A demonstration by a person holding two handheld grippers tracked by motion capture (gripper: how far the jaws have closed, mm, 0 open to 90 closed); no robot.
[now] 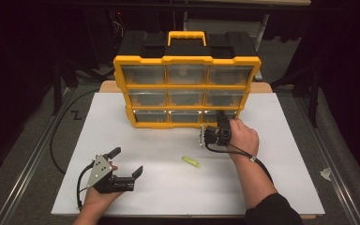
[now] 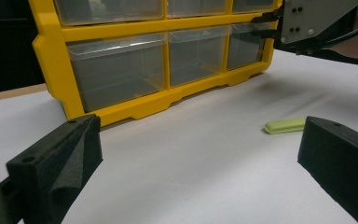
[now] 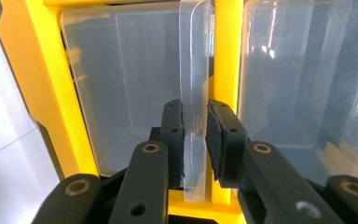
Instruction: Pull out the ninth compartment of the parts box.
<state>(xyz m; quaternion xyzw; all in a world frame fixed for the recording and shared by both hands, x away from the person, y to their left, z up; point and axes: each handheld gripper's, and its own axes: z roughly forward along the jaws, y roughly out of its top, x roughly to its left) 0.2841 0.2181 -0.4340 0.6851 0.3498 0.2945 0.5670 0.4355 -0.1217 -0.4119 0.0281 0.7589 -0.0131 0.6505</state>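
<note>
The organizer (image 1: 186, 89) stands on the table (image 1: 272, 187), the eraser (image 1: 191, 161) lying before it.

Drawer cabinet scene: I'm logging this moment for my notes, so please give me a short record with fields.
cabinet: yellow drawer cabinet upright at the back of the white table
right tool: right tool shut on the clear drawer tab, bottom row, right end
left tool: left tool open, held over the table's near left, holding nothing
loose item: green eraser flat on the table between the tools
</note>
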